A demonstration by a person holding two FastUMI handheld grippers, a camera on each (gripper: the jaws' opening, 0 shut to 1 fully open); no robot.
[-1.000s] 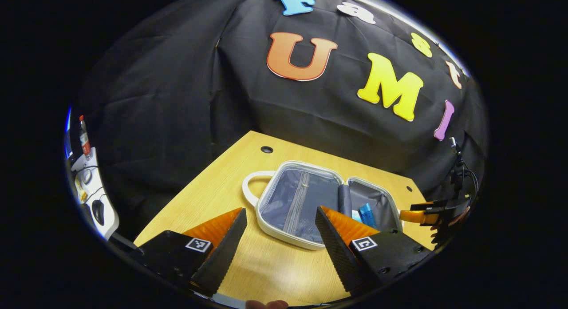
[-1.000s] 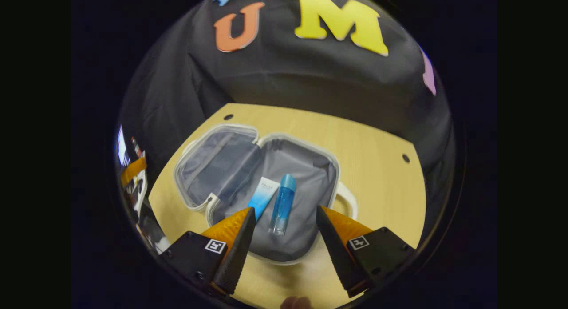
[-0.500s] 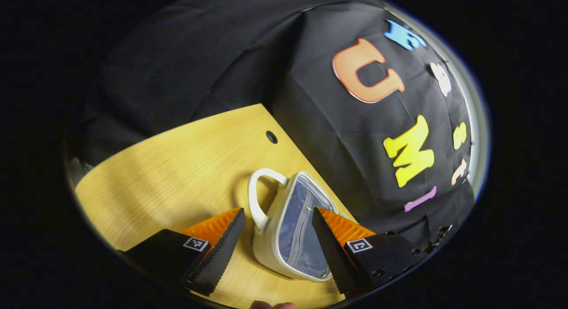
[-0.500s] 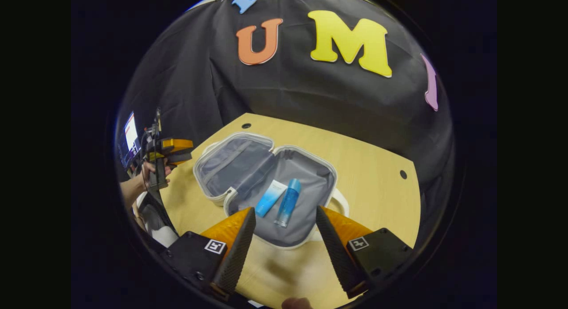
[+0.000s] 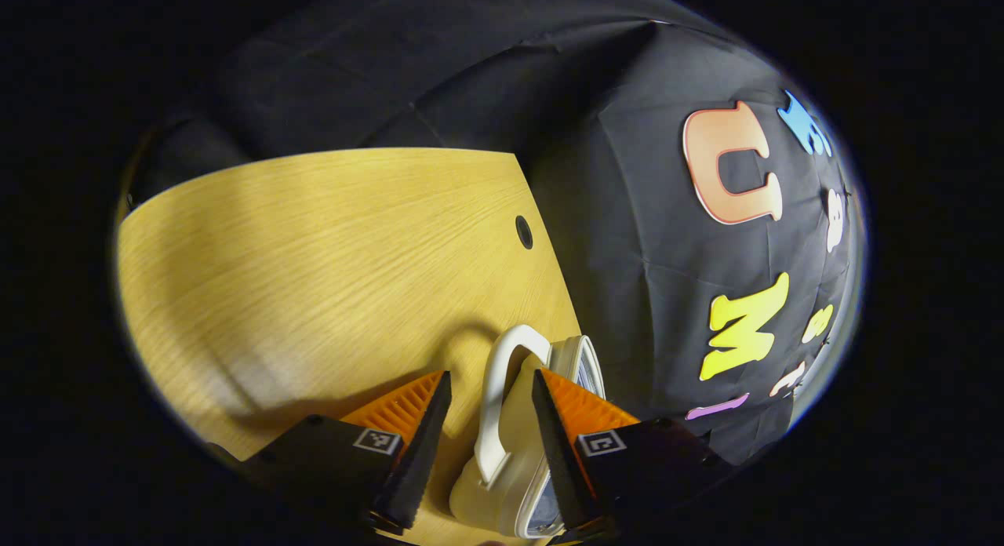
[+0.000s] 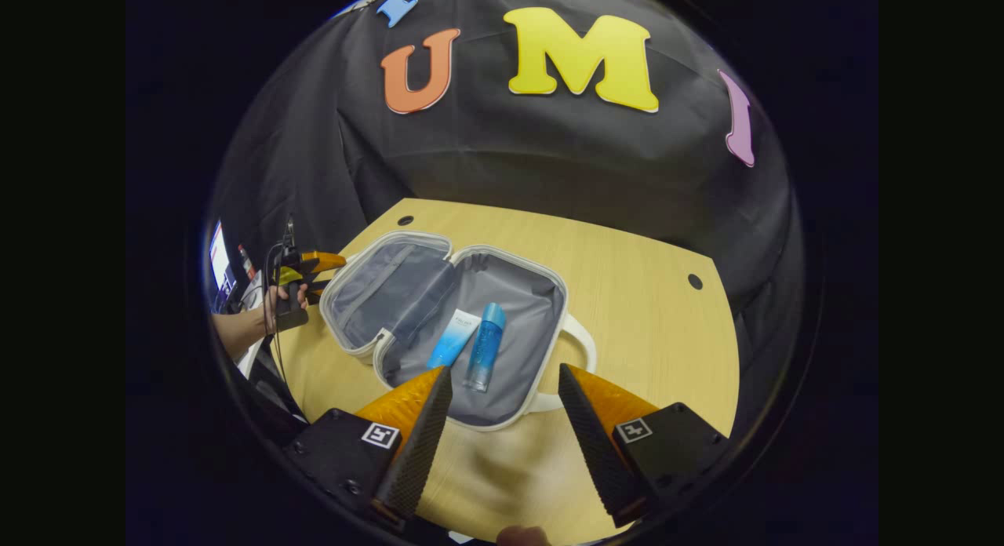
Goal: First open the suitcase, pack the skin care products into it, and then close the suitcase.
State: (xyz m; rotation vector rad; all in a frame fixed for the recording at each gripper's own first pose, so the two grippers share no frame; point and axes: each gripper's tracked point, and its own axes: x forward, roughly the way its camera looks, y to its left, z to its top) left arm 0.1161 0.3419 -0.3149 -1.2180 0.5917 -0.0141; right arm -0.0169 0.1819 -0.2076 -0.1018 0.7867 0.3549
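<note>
Suitcase lies open flat on the wooden table, and both products are already in. Going left to right in the right gripper view: at nine o'clock a hand holds the left gripper beside the lid half; then the lid's grey lining; then the white-and-blue tube and blue bottle, side by side in the base half at about six o'clock of the case. In its own view the left gripper is spread, fingers straddling the lid's white handle without pinching it. The right gripper is released too, empty, hovering short of the near rim.

Closing looks next, I'd say. The risk: a loose hold lets the handle slip and the lid flop back, or a hard swing shoves the case along the table and rolls the bottle onto the rim.
</note>
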